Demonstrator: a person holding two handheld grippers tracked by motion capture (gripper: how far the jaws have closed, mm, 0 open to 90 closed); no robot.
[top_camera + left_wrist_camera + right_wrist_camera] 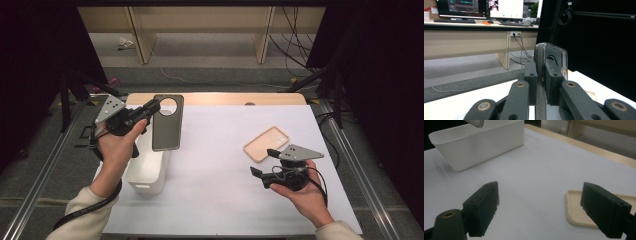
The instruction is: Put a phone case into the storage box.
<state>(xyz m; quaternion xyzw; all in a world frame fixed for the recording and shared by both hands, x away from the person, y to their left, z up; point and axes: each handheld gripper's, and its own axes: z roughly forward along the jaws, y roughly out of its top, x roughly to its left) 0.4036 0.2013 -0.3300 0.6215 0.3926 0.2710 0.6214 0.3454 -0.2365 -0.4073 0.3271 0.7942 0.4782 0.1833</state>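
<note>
A dark grey phone case point(166, 123) with a round camera hole hangs in the air above the white bin point(147, 172) at the table's left. My left gripper point(153, 106) is shut on its upper edge. In the left gripper view the case point(552, 58) stands edge-on between the two black pads point(531, 75). A beige phone case point(266, 143) lies flat on the white table cover to the right. Just in front of it my right gripper point(264, 162) hovers open, and its jaws frame the beige case point(577, 212) with nothing between them.
The white bin point(477, 138) stands at the table's left side. The wooden table edge point(215, 98) runs along the back. Black frame legs and cables stand beyond both sides. Desks with monitors point(461, 7) lie far off.
</note>
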